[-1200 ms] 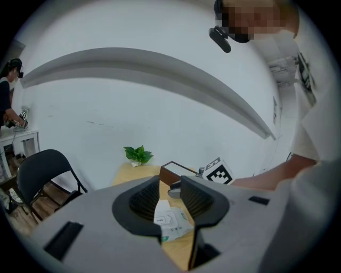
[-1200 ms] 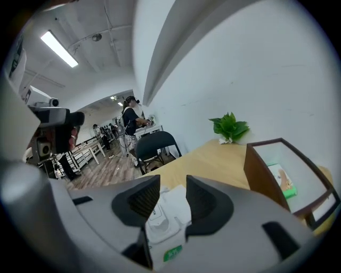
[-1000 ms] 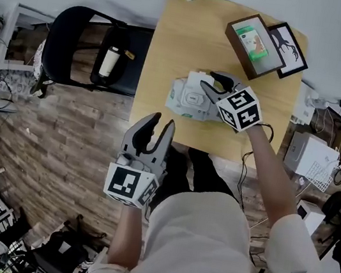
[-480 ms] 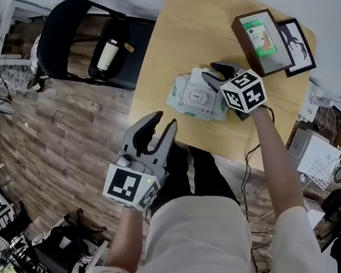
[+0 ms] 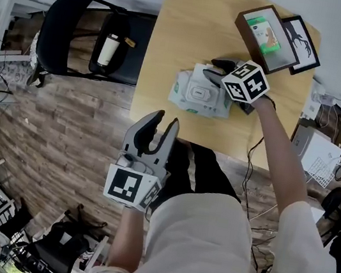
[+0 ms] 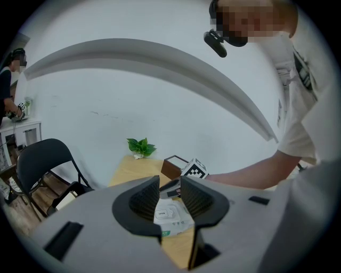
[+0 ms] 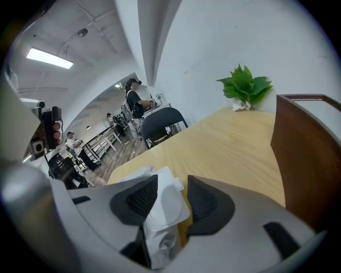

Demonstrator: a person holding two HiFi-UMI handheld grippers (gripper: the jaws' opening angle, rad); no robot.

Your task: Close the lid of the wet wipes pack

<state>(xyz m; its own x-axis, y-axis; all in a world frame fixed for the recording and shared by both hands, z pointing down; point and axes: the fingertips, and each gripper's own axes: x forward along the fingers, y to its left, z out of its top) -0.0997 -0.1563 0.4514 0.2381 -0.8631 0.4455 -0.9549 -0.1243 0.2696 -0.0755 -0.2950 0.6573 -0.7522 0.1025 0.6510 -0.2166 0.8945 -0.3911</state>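
The white wet wipes pack (image 5: 200,93) lies on the wooden table (image 5: 181,31). Its label reads OPEN in the left gripper view (image 6: 170,214). My right gripper (image 5: 218,70) is low at the pack's far right edge. In the right gripper view the white plastic lid (image 7: 168,205) stands up between the jaws of my right gripper (image 7: 171,198), which are opening, with a gap beside the lid. My left gripper (image 5: 159,126) hangs open in the air, off the table's near edge. Nothing is between the jaws of my left gripper (image 6: 170,194).
A brown box frame (image 5: 260,36) and a black-framed picture (image 5: 305,40) lie at the table's far right. A small plant (image 7: 244,85) stands at the far edge. A black chair (image 5: 78,33) with a bottle (image 5: 109,51) stands left of the table.
My right gripper has sunk lower over the far edge of the pack and its jaws have spread. The left gripper has stayed where it was.
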